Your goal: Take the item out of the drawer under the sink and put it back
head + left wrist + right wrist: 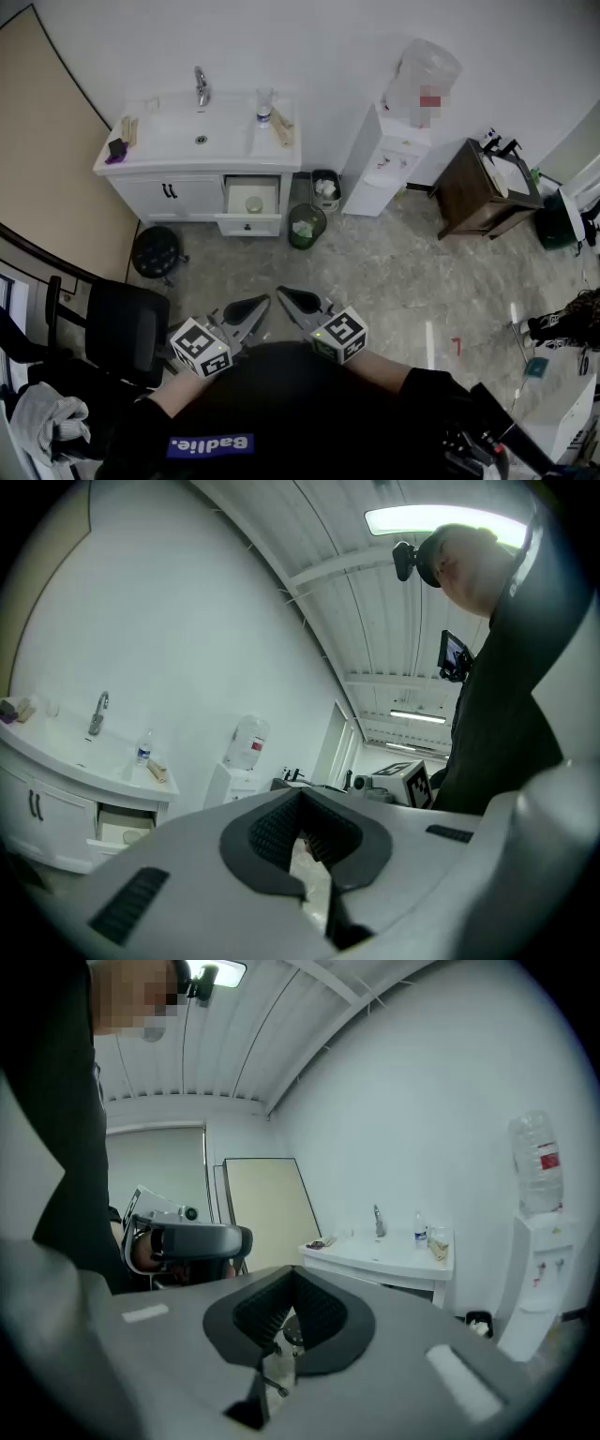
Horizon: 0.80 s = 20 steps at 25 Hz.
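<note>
Your left tool (263,301) and right tool (283,294) are both clenched on nothing. You hold them close to your body, tips nearly together and aimed toward the white vanity counter (234,141).

The white drawer (249,226) under the right end of that counter stands pulled open. The small pale round item (254,203) lies inside it, near the middle of the drawer floor. From above it reads as round, so you cannot tell its long axis or which way it points.

On the floor just right of the drawer stand 2 bins. The round green bin (322,225) holds crumpled white paper. The black square bin (315,176), just behind it by the wall, holds white scraps.
</note>
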Available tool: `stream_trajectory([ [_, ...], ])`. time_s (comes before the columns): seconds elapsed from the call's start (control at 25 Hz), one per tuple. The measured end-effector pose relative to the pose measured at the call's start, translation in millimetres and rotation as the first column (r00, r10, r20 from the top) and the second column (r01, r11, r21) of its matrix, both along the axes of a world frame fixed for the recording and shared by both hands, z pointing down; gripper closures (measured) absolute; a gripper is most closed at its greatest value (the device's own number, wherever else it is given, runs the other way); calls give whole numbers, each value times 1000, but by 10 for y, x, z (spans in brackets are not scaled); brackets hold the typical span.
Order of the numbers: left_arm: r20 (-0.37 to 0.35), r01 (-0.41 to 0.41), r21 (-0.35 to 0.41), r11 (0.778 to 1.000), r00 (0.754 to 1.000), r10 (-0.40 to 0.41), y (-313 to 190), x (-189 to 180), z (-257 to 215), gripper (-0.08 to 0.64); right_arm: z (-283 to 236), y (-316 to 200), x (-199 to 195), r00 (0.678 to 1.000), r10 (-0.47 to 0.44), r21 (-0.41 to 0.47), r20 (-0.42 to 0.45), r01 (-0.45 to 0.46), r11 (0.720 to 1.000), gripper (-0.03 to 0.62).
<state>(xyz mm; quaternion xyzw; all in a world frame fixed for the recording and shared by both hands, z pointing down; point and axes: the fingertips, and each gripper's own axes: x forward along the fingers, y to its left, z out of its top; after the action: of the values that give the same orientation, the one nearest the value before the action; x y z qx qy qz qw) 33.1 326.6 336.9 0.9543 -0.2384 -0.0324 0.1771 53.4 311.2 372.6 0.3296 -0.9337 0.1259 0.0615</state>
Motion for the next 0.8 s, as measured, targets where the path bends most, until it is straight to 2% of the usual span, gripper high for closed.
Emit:
stream_trajectory([
  [0.8, 7, 29, -25, 999, 1000, -29, -80, 44, 23, 569, 63, -53, 64, 1000, -15, -23, 18, 16, 1000, 591],
])
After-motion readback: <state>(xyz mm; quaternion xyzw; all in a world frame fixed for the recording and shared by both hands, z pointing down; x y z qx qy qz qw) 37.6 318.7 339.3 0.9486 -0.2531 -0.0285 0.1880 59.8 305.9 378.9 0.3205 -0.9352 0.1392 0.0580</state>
